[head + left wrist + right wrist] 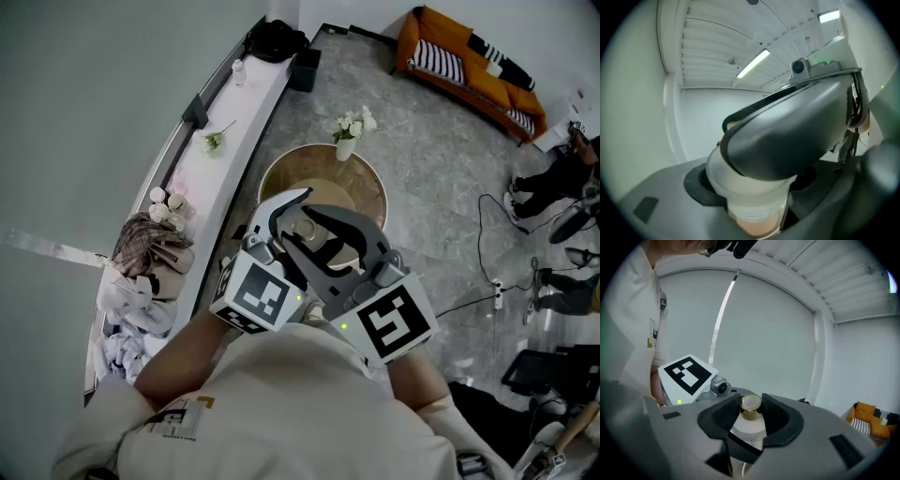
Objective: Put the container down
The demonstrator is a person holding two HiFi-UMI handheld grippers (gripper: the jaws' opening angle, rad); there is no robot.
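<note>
Clamps the container by its white body in the wide-spread left gripper, pinches its gold cap in the right gripper. Mostly hidden beneath both grippers in the head view; base cut off below the left jaws.

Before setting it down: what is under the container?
Below the container lies a round tan table, a vase of white flowers at its far edge. The left gripper and right gripper cover its near part.
</note>
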